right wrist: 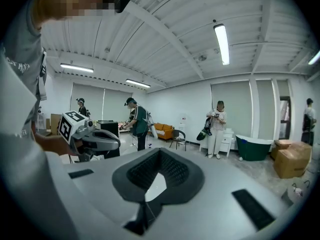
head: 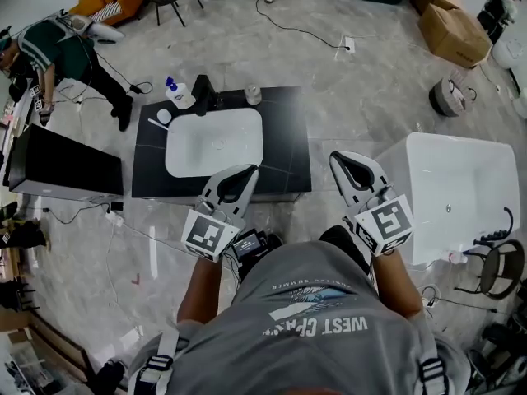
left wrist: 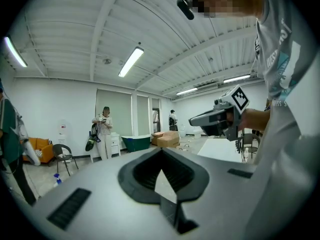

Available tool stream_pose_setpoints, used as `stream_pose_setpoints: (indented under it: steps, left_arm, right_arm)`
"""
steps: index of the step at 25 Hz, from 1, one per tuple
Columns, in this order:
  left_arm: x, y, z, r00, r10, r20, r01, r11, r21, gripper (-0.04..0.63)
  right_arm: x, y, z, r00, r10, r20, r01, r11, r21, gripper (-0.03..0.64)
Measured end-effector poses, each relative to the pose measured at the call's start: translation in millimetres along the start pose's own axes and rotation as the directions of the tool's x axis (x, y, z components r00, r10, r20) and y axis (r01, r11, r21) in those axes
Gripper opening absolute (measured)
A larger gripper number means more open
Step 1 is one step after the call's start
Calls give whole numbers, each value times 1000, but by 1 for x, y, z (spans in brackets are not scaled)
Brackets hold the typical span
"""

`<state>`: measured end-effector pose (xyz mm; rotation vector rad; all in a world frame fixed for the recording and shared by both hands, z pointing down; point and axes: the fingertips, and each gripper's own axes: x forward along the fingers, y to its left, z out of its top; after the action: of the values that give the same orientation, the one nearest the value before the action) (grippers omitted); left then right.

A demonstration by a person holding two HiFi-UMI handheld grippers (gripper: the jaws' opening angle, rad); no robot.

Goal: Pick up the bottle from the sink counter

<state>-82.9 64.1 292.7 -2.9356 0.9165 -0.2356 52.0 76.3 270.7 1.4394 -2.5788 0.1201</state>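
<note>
Hovering before the person's chest, the left gripper [head: 237,181] and the right gripper [head: 354,168] both have their jaws pressed together on nothing. Beyond them stands the black sink counter [head: 288,151] with its white basin [head: 214,142]. The blue-capped bottle [head: 176,95] stands upright at the counter's far left corner, just beside the faucet [head: 204,94].

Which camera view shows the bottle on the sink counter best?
Head view: the bottle stands whole on the sink counter. The left gripper view catches it as a tiny blue-topped speck; the right gripper view misses it.
</note>
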Motion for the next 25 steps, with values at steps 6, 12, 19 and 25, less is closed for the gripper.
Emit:
stream_pose_setpoints:
  steps: [6, 12, 19, 25]
  left_arm:
    - [5, 20, -16, 999, 3, -43, -4, 1000, -21, 0]
    - [22, 36, -11, 995, 82, -49, -84, 996, -40, 0]
    - [52, 49, -3, 983, 175, -46, -177, 983, -46, 0]
    - [67, 50, -13, 969, 234, -80, -238, 970, -48, 0]
  right_arm:
    - [27, -5, -2, 999, 27, -42, -28, 1000, -6, 2]
    - [63, -26, 7, 993, 116, -21, -117, 993, -7, 2]
    - [90, -60, 8, 979, 204, -21, -204, 979, -10, 2]
    - [104, -78, 1, 964, 266, -24, -266, 964, -10, 2]
